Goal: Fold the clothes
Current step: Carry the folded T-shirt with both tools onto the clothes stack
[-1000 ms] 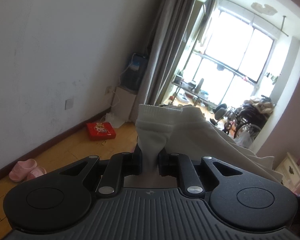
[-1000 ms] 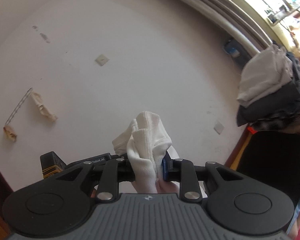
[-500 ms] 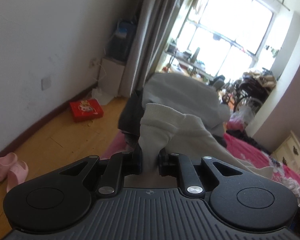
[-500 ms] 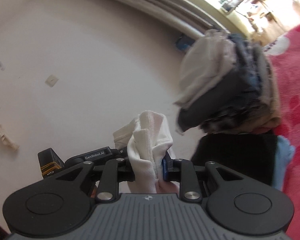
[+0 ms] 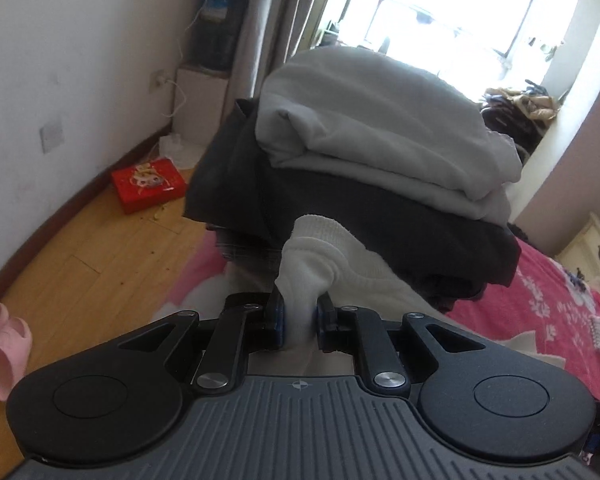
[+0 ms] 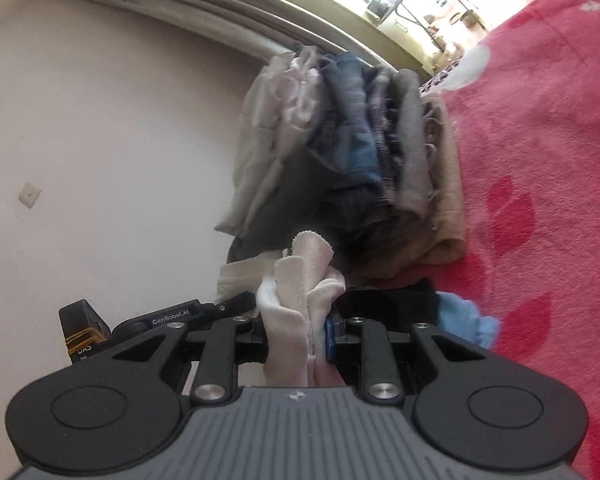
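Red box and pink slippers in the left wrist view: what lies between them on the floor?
Only bare wooden floor between red box and pink slippers.

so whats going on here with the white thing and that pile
A person is folding laundry with two handheld tools. The left tool and the right tool are each shut on part of a white garment, held up in front of a stack of folded clothes on a pink bedspread. The garment has not been laid on the stack.

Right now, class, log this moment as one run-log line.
left gripper: shut on white garment | right gripper: shut on white garment | ahead: stack of folded clothes on pink bedspread
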A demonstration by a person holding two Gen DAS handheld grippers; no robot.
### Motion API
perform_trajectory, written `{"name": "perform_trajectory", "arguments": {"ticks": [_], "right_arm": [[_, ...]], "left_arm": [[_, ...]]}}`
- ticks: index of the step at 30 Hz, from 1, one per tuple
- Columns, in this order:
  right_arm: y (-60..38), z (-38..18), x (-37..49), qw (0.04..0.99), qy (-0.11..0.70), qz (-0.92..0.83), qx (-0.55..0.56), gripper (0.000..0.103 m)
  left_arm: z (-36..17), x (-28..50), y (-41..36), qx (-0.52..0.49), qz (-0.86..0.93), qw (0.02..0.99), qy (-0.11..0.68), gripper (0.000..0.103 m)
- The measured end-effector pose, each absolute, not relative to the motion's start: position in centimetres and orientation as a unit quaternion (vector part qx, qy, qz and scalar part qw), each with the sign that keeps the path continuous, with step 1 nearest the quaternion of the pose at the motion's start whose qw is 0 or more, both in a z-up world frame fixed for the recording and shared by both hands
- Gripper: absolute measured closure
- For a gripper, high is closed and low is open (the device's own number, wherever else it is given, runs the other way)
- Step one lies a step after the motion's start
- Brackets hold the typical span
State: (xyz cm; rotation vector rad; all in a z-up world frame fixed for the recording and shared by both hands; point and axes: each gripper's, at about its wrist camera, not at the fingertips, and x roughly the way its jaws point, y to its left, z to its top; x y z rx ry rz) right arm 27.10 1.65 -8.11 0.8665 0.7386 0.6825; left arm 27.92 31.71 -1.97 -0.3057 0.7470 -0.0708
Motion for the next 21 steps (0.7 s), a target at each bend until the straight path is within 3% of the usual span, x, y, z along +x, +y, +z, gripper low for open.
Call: {"name": "perform_trajectory", "arguments": {"ticks": [5, 11, 14, 21], "right_arm": [[1.5, -9.6, 28.1, 0.799, 0.338, 0.307, 0.390, 0.077], [1.7, -12.4, 29.9, 0.806, 0.373, 0.297, 0.351, 0.069], [0.4, -11.1, 29.9, 0.815, 0.359, 0.300, 0.343, 0.062], [0.3, -3.3, 28.1, 0.871, 0.263, 0.326, 0.255, 0.064]], "left_arm": [[-3.2, 28.7, 31.6, -0.150, -0.039, 0.917, 0.368, 0.089], [-1.8, 25.7, 33.7, -0.168, -0.012, 0.920, 0.354, 0.061], [0.3, 22.8, 35.3, -0.194, -0.001, 0.925, 0.327, 0.061], [4.6, 14.3, 38.1, -0.219, 0.017, 0.937, 0.271, 0.061]]}}
